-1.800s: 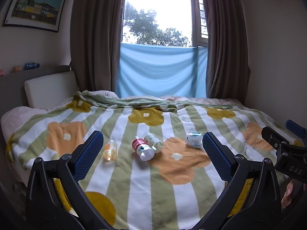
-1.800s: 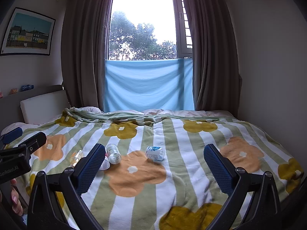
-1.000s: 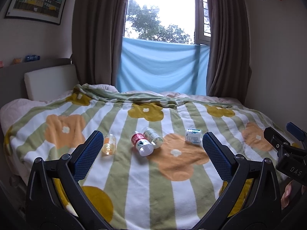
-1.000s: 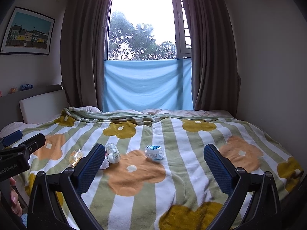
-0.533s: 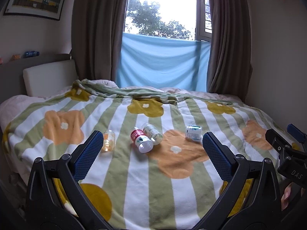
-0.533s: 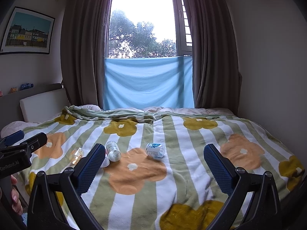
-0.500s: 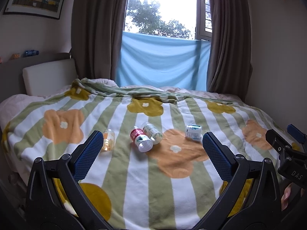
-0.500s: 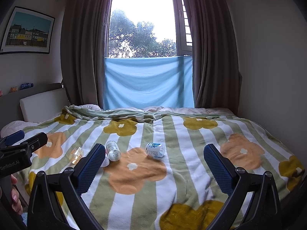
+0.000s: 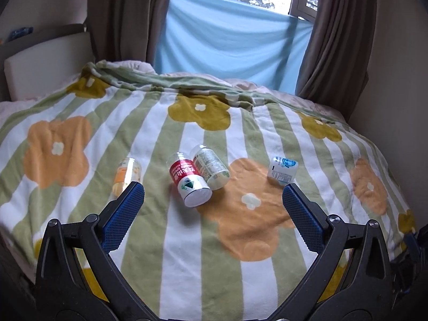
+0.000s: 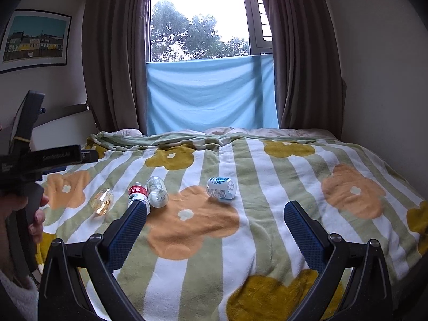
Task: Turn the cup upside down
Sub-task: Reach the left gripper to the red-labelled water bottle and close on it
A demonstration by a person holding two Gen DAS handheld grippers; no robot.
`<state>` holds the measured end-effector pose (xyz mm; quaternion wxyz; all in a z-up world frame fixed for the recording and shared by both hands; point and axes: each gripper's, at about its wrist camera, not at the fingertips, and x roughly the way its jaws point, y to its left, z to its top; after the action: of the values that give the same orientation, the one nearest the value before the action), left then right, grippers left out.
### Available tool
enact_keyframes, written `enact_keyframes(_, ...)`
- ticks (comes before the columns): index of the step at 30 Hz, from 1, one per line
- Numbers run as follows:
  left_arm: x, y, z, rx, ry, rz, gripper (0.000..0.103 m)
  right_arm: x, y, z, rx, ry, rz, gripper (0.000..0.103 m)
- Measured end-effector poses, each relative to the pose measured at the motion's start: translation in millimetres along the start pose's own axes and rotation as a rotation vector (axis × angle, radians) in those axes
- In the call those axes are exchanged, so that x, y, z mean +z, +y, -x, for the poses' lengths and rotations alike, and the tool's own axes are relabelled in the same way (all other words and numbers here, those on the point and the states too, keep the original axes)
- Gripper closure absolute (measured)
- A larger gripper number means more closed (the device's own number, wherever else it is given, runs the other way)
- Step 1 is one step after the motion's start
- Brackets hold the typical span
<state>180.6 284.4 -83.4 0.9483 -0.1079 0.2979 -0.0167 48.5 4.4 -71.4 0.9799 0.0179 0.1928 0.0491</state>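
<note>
Left claw (image 9: 213, 208) spread wide, empty, above the bed (image 9: 149, 251); right claw (image 10: 213, 224) likewise spread, empty; red-labelled cup (image 9: 189, 184) lying sideways touching a green-labelled one (image 9: 211, 166).

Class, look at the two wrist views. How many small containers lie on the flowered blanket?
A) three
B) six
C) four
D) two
C: four lie on the blanket: a clear amber bottle, a red-labelled bottle touching a pale green-labelled bottle, and a white blue-labelled container apart to the right.
</note>
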Motion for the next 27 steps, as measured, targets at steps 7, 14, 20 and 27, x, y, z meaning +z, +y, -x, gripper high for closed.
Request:
enact_keyframes(7, 49, 40, -144, 0.044, 0.286, 0.088, 0.000, -15, 2, -33, 0.029, 0.047, 0.067, 0.001)
enact_keyframes(14, 57, 83, -263, 0.139, 0.604, 0.205, 0.000, -23, 3, -59, 0.054, 0.059, 0.111, 0.001)
enact_keyframes(20, 47, 82, -306, 0.227, 0.712, 0.129, 0.005, -27, 4, -76, 0.081, 0.077, 0.120, 0.001)
enact_keyframes(27, 38, 81, -329, 0.200, 0.771, 0.146, 0.005, -31, 2, -87, 0.099, 0.096, 0.099, 0.001)
